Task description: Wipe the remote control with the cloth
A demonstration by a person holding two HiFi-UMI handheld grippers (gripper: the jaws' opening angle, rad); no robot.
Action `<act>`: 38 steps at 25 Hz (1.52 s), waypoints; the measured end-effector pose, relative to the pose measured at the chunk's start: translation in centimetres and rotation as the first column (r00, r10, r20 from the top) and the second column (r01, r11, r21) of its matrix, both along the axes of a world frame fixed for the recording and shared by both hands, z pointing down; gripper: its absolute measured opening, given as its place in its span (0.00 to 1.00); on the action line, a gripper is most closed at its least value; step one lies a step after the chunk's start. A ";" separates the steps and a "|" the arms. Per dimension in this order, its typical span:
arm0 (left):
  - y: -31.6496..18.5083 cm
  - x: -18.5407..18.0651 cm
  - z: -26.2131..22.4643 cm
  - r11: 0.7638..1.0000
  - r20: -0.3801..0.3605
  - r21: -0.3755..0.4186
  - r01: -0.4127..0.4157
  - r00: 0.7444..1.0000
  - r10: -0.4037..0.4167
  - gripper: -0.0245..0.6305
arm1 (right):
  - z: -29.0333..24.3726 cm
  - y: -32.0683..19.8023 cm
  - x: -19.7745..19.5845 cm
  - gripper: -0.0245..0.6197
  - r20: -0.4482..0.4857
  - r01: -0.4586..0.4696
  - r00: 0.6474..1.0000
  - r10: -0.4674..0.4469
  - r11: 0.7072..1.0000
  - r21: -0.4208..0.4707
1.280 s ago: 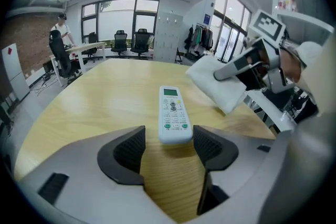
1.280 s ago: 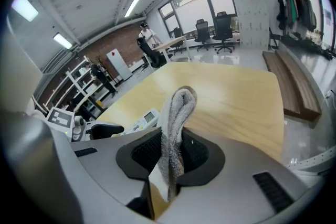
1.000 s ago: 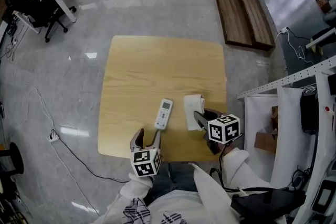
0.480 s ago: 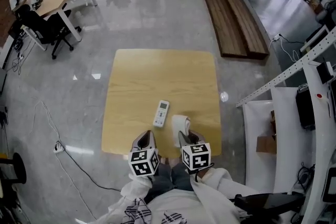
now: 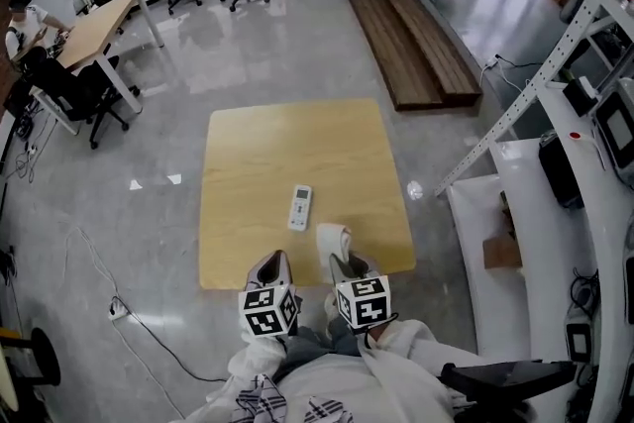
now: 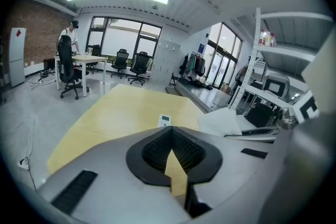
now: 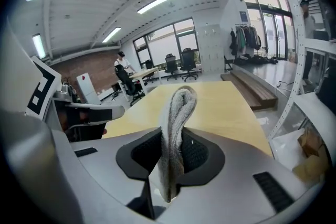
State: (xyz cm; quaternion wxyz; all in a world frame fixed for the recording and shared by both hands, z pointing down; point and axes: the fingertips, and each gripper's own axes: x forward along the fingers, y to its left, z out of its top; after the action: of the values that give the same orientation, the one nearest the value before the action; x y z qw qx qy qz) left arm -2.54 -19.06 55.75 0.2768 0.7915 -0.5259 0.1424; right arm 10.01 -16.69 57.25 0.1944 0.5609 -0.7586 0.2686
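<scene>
**Cloth Clamped; Remote Control Lying Untouched**

The right claw (image 7: pixel 176 140) is pinching the folded cloth (image 7: pixel 181 105) upright between its jaws. The left claw (image 6: pixel 171 136) is sitting fully closed, gripping nothing. The remote control (image 5: pixel 299 207) is lying on the desk (image 5: pixel 287 144), beyond both claws.

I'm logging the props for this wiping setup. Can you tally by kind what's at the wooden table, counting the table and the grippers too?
Remote control: 1
Cloth: 1
Grippers: 2, left gripper and right gripper
Table: 1
Total: 5
</scene>
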 end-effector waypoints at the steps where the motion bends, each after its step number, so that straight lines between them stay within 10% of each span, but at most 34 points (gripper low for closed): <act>1: 0.5 0.0 -0.2 1.000 -0.007 0.008 -0.015 1.000 0.015 0.04 | 0.0 0.7 -0.1 0.18 -0.003 -0.013 1.000 0.013 1.000 0.002; 19: 11.7 -3.2 -2.3 0.996 -0.023 0.075 -0.039 0.999 0.041 0.04 | -2.4 11.7 -3.7 0.18 0.015 -0.081 0.997 0.080 0.994 0.071; 38: 12.7 -1.4 -4.3 0.990 -0.009 0.134 -0.052 0.999 0.053 0.04 | -4.6 13.0 -2.5 0.18 -0.013 -0.071 0.997 0.074 0.989 0.127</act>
State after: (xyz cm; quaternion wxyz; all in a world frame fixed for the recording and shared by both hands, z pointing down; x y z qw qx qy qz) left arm -3.95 -6.33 51.46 0.2226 0.8228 -0.5115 0.1089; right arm 7.47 -3.68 52.68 0.1554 0.6017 -0.7515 0.2217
